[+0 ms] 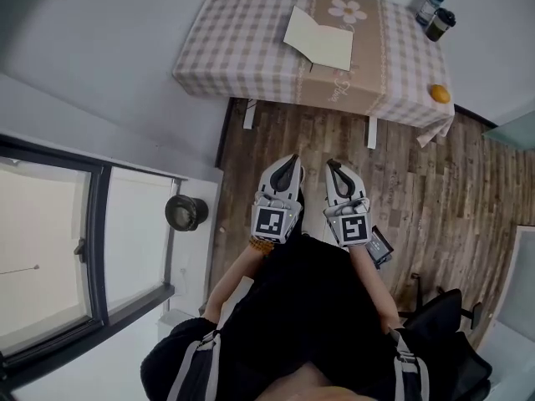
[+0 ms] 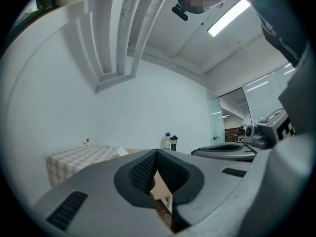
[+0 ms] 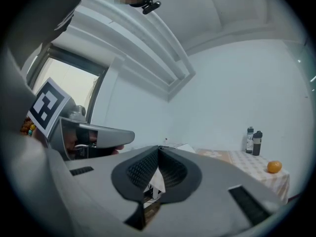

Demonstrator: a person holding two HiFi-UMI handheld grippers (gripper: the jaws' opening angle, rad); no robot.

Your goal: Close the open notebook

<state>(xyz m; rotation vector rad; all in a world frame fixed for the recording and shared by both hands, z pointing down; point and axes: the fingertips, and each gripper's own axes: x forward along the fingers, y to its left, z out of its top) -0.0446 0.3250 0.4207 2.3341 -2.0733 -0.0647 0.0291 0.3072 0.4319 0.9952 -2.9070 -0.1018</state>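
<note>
Head view: I hold my left gripper (image 1: 288, 170) and right gripper (image 1: 336, 174) level, side by side near my body, both with jaws together and empty. One open notebook (image 1: 319, 38) lies on the checked table (image 1: 242, 48), well ahead. Two bottles (image 1: 432, 5) and one orange (image 1: 440, 93) stand at its right end.

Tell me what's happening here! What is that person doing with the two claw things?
A person stands back from the checked table, holding the left gripper and the right gripper level, side by side. Both are shut and empty. The open notebook lies on the table, not yet touched. Two bottles and an orange sit toward the table's other end.
</note>
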